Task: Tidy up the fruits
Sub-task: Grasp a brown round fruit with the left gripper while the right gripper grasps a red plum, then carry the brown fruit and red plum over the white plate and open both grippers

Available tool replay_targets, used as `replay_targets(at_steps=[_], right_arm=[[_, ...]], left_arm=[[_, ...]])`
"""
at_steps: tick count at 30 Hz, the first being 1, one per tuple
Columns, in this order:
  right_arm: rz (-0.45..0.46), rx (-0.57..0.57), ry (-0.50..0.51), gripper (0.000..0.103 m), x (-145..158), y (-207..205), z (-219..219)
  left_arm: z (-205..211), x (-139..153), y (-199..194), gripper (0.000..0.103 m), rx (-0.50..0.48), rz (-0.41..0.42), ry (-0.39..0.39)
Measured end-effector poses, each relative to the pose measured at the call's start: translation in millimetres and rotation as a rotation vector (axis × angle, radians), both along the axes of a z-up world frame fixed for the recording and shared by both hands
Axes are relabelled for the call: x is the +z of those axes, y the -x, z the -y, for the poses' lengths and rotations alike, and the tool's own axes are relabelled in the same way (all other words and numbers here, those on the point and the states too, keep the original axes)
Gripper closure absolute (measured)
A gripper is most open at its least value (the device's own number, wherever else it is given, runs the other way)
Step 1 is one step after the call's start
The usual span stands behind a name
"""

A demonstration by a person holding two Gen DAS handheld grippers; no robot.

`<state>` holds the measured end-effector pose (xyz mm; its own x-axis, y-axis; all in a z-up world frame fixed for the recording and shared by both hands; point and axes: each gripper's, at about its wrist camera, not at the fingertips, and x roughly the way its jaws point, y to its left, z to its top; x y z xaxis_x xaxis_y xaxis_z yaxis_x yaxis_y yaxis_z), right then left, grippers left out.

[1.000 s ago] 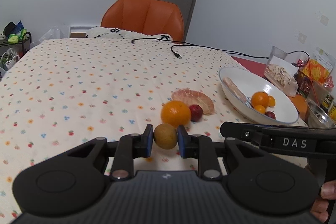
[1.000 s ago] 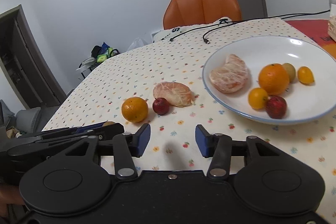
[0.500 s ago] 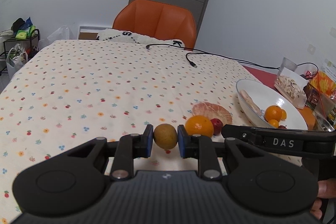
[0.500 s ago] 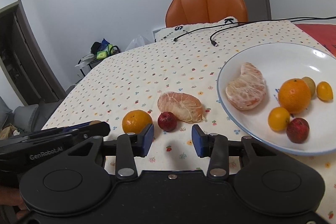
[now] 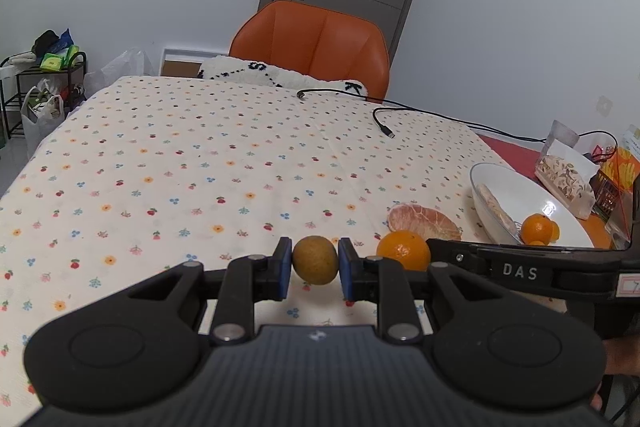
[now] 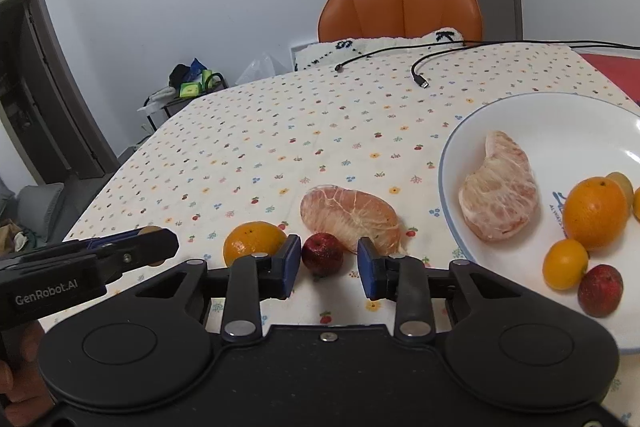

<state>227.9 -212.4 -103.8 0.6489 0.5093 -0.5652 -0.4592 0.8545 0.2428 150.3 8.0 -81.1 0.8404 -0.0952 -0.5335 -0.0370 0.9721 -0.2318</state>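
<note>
My left gripper (image 5: 314,261) is shut on a round brown-green fruit (image 5: 315,253), held above the flowered tablecloth (image 5: 200,167). My right gripper (image 6: 329,263) is closing with a small red fruit (image 6: 322,253) between its jaws. The left pad is at the fruit, and a gap shows at the right pad. Beside the red fruit lie an orange (image 6: 250,241) and a peeled pomelo segment (image 6: 352,213). The white plate (image 6: 520,115) at the right holds another pomelo segment (image 6: 500,199), an orange (image 6: 596,213), a small orange fruit (image 6: 565,263) and a red fruit (image 6: 600,291).
Black cables (image 5: 384,125) lie across the far side of the table. An orange chair (image 5: 312,43) with a white cushion stands behind it. Snack bags (image 5: 564,179) crowd the right edge past the plate. A shelf with bags (image 5: 44,67) stands at the far left.
The right gripper's jaws have narrowed and moved in around the small red fruit. The left gripper has carried its brown-green fruit leftward, away from the orange.
</note>
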Motion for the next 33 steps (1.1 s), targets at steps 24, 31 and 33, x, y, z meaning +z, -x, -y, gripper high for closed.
replay_targets(at_steps=[24, 31, 33], right_arm=[[0.056, -0.084, -0.091, 0.082, 28.6, 19.0, 62.6], [0.069, -0.132, -0.107, 0.082, 30.8, 24.9, 88.2], [0.073, -0.147, -0.109, 0.082, 30.8, 26.8, 95.7]], left_arm=[[58.4, 22.7, -21.0, 0.080, -0.123, 0.053, -0.022], [83.0, 24.8, -26.1, 0.080, -0.171, 0.060, -0.029], [89.5, 25.3, -27.7, 0.080, -0.183, 0.060, -0.030]])
